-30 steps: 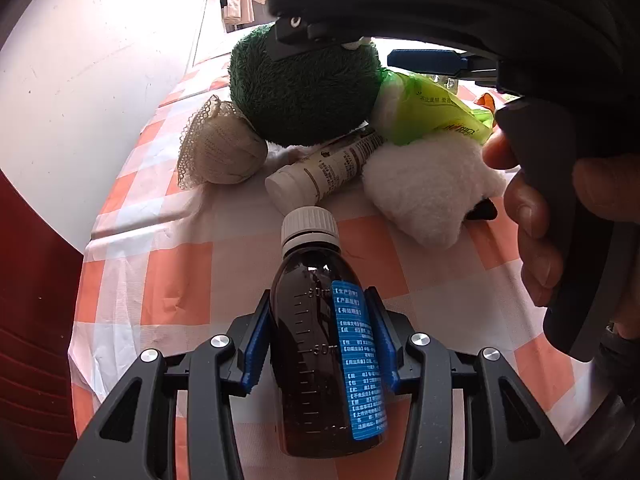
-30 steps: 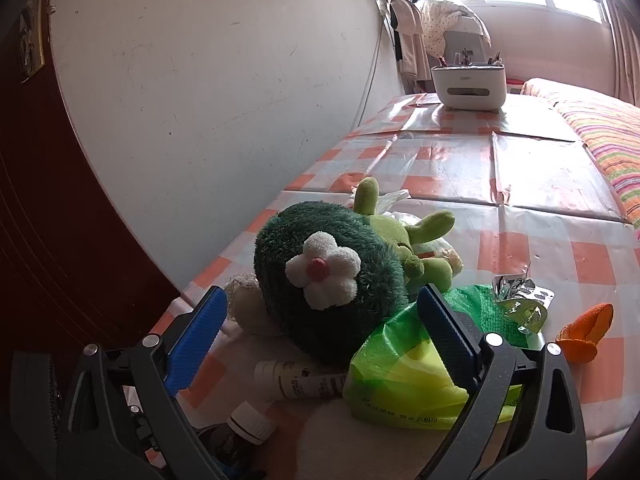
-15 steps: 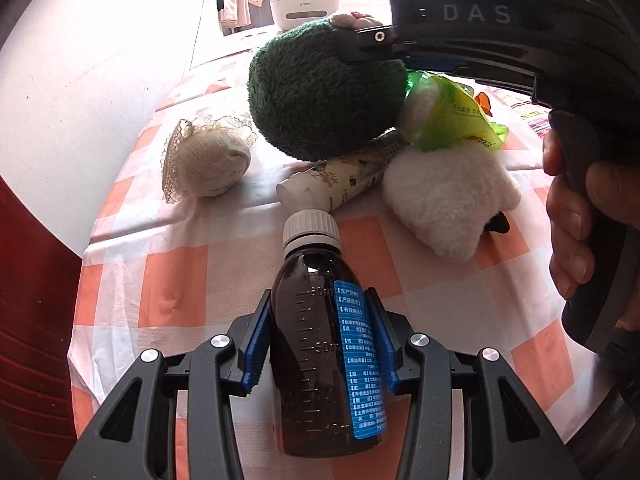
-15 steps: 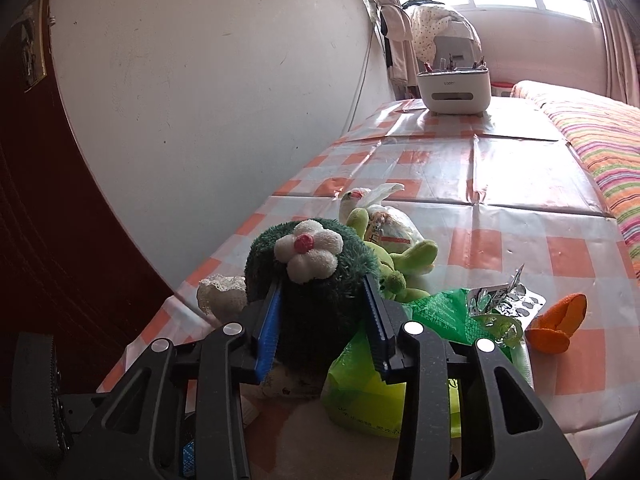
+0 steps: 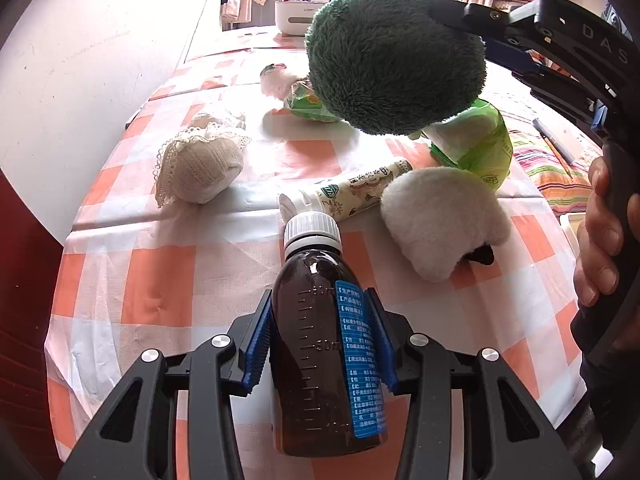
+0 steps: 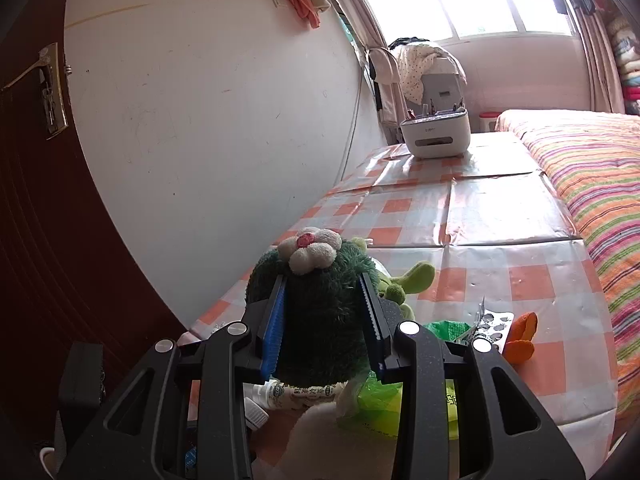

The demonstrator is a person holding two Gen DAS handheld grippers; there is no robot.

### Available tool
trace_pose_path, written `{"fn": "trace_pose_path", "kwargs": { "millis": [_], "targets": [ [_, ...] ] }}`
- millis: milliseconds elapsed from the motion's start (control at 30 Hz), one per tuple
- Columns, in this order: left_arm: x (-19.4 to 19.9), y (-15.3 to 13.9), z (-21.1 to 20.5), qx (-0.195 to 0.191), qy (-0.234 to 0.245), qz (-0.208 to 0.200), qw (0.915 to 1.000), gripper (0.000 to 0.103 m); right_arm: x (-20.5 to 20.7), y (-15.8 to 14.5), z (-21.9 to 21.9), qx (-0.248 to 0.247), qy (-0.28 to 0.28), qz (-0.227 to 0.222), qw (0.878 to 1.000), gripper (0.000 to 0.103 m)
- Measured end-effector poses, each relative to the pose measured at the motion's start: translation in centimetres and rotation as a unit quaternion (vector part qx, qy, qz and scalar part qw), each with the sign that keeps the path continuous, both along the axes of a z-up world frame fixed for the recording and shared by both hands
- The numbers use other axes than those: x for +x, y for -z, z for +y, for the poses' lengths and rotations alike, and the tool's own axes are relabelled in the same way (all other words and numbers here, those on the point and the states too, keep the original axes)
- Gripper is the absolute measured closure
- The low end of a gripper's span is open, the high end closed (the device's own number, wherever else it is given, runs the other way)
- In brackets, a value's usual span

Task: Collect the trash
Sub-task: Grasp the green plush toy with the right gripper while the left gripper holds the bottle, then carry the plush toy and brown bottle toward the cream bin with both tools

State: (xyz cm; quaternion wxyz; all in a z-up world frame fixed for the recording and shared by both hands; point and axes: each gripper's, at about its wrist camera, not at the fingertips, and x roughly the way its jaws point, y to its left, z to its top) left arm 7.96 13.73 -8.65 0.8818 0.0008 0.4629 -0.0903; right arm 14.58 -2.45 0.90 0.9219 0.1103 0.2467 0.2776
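On the checked table [image 5: 168, 264], between the left gripper [image 5: 320, 336] and its blue pads: a brown medicine bottle [image 5: 326, 344], clamped around its belly, white cap pointing away. Above the clutter, in the right gripper [image 6: 322, 320]: a dark green plush toy [image 6: 320, 320] with a white flower, pinched firmly at its middle and lifted clear of the table. Beneath it, a white printed tube [image 5: 352, 192], a green plastic bag [image 5: 476, 148], a white plush piece [image 5: 440, 220] and a lace-trimmed cloth ball [image 5: 196, 164].

Probably best done by carrying the toy well aside and setting it down, so as to expose the bag and tube; meanwhile keeping the bottle level and tightly clamped, since smooth plastic may slip between the pads.

Readable: graduation marks on the bottle with "50" near mid-height; a blue label of Chinese characters, too small to read; "DAS" on the right gripper's body.
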Motion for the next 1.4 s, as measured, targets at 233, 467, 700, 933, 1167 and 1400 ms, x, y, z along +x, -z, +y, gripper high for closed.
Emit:
{"fn": "trace_pose_path", "kwargs": {
  "millis": [233, 467, 700, 933, 1167, 1400],
  "targets": [
    [-0.3, -1.7, -0.8, -0.002, 0.003, -0.019, 0.9998, 0.060, -1.6, -0.5, -2.1, -0.002, 0.016, -0.016, 1.000, 0.070],
    [-0.4, -2.5, -1.9, -0.008, 0.015, -0.029, 0.9994, 0.060, -0.8, 0.8, -4.3, 0.060, -0.009, 0.047, 0.997, 0.072],
    [-0.6, -2.1, -2.5, -0.005, 0.022, -0.025, 0.9994, 0.060, 0.2, 2.0, -5.7, 0.091, -0.002, 0.078, 0.993, 0.072],
    [-0.4, -2.2, -2.0, -0.009, 0.017, -0.025, 0.9995, 0.060, -0.5, 0.2, -6.6, 0.114, 0.002, 0.045, 0.993, 0.073],
    [-1.0, -3.7, -1.6, -0.024, 0.012, -0.054, 0.9982, 0.060, -1.9, -1.8, -7.5, 0.091, 0.024, -0.004, 0.996, 0.073],
    [-1.7, -5.3, -2.3, -0.037, 0.018, -0.082, 0.9957, 0.060, -3.3, -2.3, -7.6, 0.044, 0.045, -0.041, 0.997, 0.073]
  ]
}}
